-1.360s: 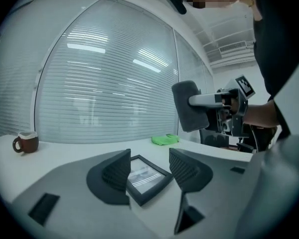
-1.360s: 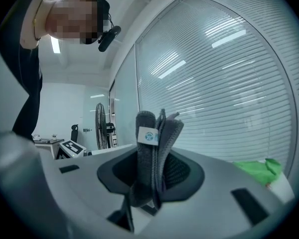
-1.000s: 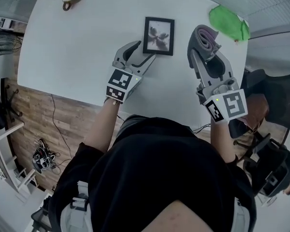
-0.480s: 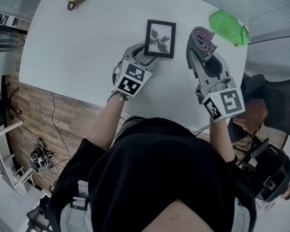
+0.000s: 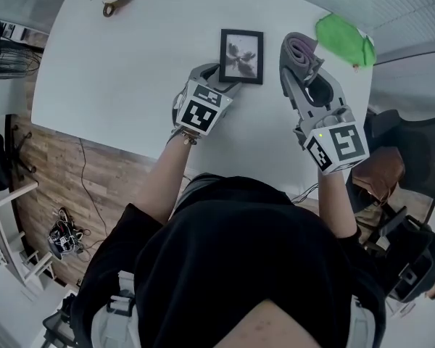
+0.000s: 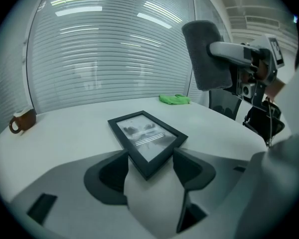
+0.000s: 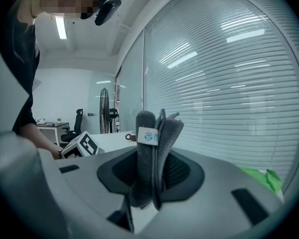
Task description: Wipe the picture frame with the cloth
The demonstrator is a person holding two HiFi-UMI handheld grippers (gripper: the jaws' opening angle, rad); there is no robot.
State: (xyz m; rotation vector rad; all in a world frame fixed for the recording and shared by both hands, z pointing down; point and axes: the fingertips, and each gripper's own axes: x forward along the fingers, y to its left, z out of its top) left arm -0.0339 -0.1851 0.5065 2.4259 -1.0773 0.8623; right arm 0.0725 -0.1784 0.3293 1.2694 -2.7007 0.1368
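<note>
Left tool (image 6: 150,158): jaws just been opening, now released. We note near corner of picture frame (image 5: 241,56) between the 2 jaws, pads not pressing. Frame lies flat on white tabletop (image 5: 123,78). Right tool (image 7: 154,169) clenched on folded grey cloth (image 7: 154,133), raised off tabletop, right of frame. 1 green rag (image 5: 344,38) at far edge.

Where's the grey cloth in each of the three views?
Head view: grey cloth, upper right of centre, in the right gripper.
Left gripper view: grey cloth, upper right.
Right gripper view: grey cloth, centre, between the jaws.
Shared landmark: green cloth.
</note>
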